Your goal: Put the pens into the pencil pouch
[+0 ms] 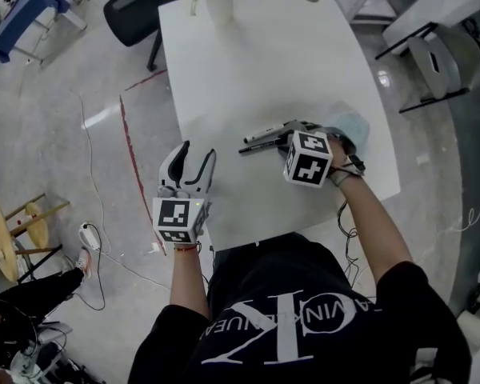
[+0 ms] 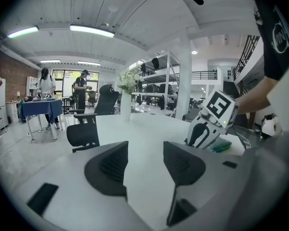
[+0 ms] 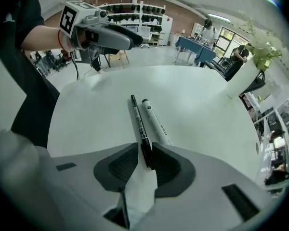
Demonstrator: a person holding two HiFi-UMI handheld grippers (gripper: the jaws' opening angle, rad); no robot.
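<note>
Right gripper view shows the right gripper, jaws narrowed around but not yet clamping the black pen, beside the white pen on the table, both outside the pencil pouch, while the left gripper gapes empty.

I see a smooth, matt white desk, a black plastic pen, and a glossy, polished floor.
</note>
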